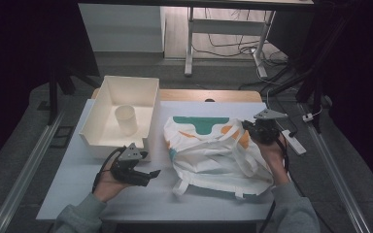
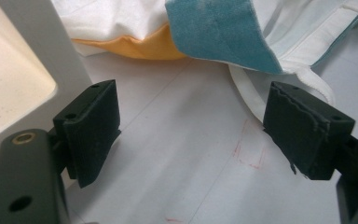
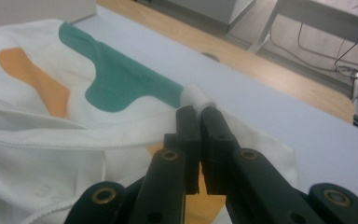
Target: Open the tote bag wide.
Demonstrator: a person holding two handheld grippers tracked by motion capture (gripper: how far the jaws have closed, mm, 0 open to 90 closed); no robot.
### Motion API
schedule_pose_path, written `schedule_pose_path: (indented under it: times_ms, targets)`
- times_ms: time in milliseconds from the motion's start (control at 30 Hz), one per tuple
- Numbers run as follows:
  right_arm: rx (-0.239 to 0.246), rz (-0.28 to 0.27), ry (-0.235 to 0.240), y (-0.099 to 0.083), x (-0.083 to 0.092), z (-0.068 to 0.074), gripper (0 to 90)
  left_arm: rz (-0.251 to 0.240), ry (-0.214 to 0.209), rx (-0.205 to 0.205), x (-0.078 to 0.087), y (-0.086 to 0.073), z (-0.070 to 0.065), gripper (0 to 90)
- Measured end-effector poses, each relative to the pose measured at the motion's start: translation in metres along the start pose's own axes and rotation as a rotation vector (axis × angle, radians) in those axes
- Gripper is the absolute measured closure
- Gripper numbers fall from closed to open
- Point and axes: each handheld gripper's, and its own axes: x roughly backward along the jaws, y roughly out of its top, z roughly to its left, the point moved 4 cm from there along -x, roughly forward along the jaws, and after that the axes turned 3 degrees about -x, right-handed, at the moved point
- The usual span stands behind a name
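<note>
The right gripper (image 3: pixel 198 109) pinches a fold of the white tote bag (image 1: pixel 213 150), which lies crumpled right of the plastic bin (image 1: pixel 148 87). Likely light, limp cloth; hems and handles offer the best hold. The left gripper (image 2: pixel 191 126) is spread, empty.

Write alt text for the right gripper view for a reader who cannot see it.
The right gripper has its black jaws shut on a pinch of a white tote bag printed with teal and orange shapes. The bag lies crumpled on a pale table.
</note>
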Motion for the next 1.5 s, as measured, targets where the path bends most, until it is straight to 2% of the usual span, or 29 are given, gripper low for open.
schedule_pose_path:
  times_ms: [67,100,300,567,700,833,1000,1067,1233,1333,1500]
  targets:
    - [0.002,0.032,-0.002,-0.004,-0.007,0.0,86.6,-0.003,0.0,-0.006,0.0,0.001,-0.001,19.0]
    - [-0.003,0.069,0.008,-0.01,-0.015,0.0,86.6,-0.008,0.0,-0.005,0.0,0.003,-0.002,19.0]
    - [-0.007,0.13,0.04,-0.021,-0.029,0.001,86.4,-0.036,-0.005,-0.027,0.001,0.018,-0.01,19.4]
    - [-0.011,0.139,0.053,-0.024,-0.03,0.002,85.3,-0.057,-0.053,-0.093,-0.013,0.051,-0.031,20.0]
    - [-0.022,0.126,0.059,-0.022,-0.027,0.002,79.3,-0.056,-0.08,-0.122,-0.026,0.065,-0.04,20.1]
    - [-0.024,0.11,0.046,-0.013,-0.016,0.008,59.3,-0.059,-0.094,-0.152,-0.036,0.075,-0.047,20.6]
    - [-0.039,0.051,0.063,0.002,0.007,0.014,49.6,-0.061,-0.106,-0.149,-0.042,0.083,-0.049,21.0]
    - [-0.052,0.037,0.079,0.005,0.017,0.018,47.5,-0.066,-0.11,-0.141,-0.042,0.087,-0.049,21.0]
    - [-0.032,0.029,0.103,0.004,0.045,0.036,45.5,-0.082,-0.124,-0.117,-0.046,0.097,-0.048,21.1]
    - [-0.013,0.038,0.157,-0.003,0.059,0.053,45.5,-0.075,-0.138,-0.124,-0.051,0.1,-0.049,21.1]
    - [0.025,0.061,0.19,-0.015,0.071,0.081,48.7,-0.061,-0.163,-0.141,-0.057,0.101,-0.051,21.2]
